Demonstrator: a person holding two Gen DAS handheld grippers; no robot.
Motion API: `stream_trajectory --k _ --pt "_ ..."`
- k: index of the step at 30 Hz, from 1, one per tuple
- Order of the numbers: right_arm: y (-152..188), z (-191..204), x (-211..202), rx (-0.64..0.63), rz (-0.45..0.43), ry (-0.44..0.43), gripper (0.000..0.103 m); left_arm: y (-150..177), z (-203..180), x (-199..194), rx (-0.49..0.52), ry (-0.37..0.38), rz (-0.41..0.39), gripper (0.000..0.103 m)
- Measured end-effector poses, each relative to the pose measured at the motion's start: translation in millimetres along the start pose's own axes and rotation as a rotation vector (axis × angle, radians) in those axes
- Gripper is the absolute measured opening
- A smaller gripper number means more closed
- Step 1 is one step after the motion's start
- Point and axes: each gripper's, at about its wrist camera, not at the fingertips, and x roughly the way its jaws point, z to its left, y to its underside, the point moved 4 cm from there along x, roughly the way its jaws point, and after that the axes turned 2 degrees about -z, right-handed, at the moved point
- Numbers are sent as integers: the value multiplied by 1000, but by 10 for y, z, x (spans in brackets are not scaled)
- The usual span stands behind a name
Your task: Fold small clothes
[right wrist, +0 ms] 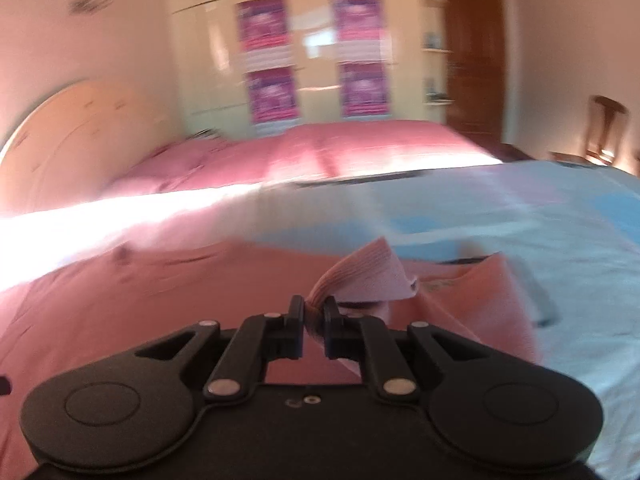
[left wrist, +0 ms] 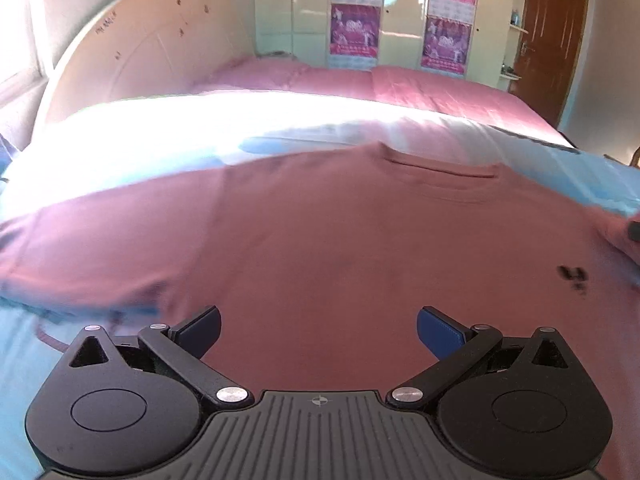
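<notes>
A dusty-pink T-shirt (left wrist: 340,240) lies spread flat on a light blue sheet, collar (left wrist: 440,168) toward the far side, a small dark print near its right side. My left gripper (left wrist: 318,332) is open and empty, hovering low over the shirt's lower middle. In the right wrist view the same shirt (right wrist: 160,288) fills the lower left. My right gripper (right wrist: 314,324) is shut on a bunched sleeve (right wrist: 360,276) of the shirt and holds it lifted off the sheet. The right view is blurred by motion.
The light blue sheet (left wrist: 60,184) covers the near bed, with a bright sunlit band across it. A pink-covered bed (left wrist: 400,84) lies beyond, with a round headboard (left wrist: 132,52) at left. A wardrobe with posters (left wrist: 356,12) and a brown door (left wrist: 552,40) stand behind.
</notes>
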Motion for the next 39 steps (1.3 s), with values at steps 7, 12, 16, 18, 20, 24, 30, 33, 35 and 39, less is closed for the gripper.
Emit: stream_trajectory --k 7,12,16,18,20,24,30,33,35,39 --pt "402 1445 242 -170 84 -196 9 62 555 122 -55 50 23 103" --pt "671 1764 239 -260 128 -205 52 22 471 313 -65 139 22 103" --pt "577 1519 68 -152 116 -189 8 -68 111 525 -49 265 16 103" --pt "531 1296 7 -100 108 -158 11 -119 -120 677 -37 327 35 102" --pt "458 1052 -60 -68 87 -98 11 -184 -337 849 -36 389 55 102" --pt "405 461 -305 32 21 69 12 -265 -665 1074 -26 421 111 70" --pt "378 -553 -605 303 -61 348 13 -275 -998 1132 10 373 95 69" --pt "432 -785 -632 366 -33 350 13 -277 -1031 1102 36 362 75 43" --pt "462 -845 -634 404 -25 338 14 -314 -985 1051 20 375 69 9" --pt "485 -821 -592 427 -19 288 16 -382 -678 799 -37 353 -12 9"
